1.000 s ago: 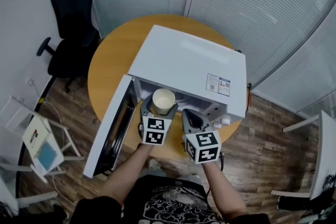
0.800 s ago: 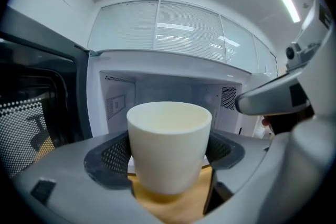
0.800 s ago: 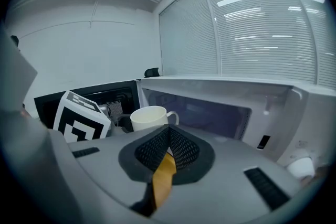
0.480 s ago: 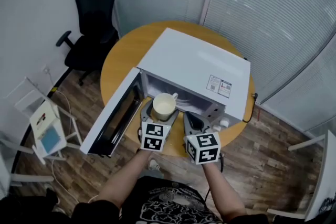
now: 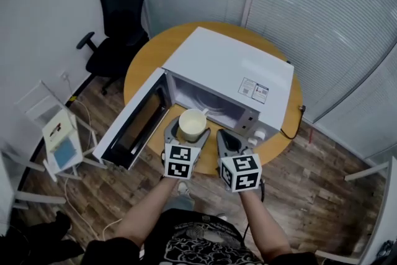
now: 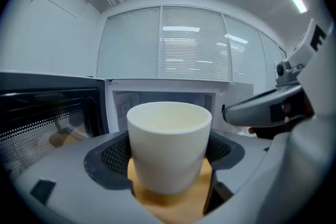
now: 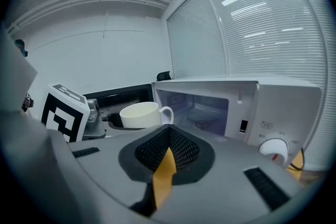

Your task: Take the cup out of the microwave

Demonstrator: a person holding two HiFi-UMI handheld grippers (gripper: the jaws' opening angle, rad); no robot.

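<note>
A cream cup (image 5: 193, 123) with a handle sits upright between the pads of my left gripper (image 5: 189, 129), just in front of the mouth of the white microwave (image 5: 229, 68). In the left gripper view the cup (image 6: 169, 144) fills the middle, with my left gripper (image 6: 169, 153) shut on its sides above the orange table top. My right gripper (image 5: 231, 141) hovers beside it on the right, shut and empty. The right gripper view has the cup (image 7: 143, 114) at the left, past my right gripper (image 7: 168, 152), and the empty microwave cavity (image 7: 202, 110) behind.
The microwave door (image 5: 133, 127) hangs open to the left, past the edge of the round wooden table (image 5: 146, 59). A black office chair (image 5: 121, 15) stands behind the table, and a small white stand (image 5: 59, 143) at the left. Window blinds (image 5: 322, 22) close the back.
Both grippers have drawn back from the microwave. The cup, held in the left gripper, has come out of the opening and now sits clear in front of it.
</note>
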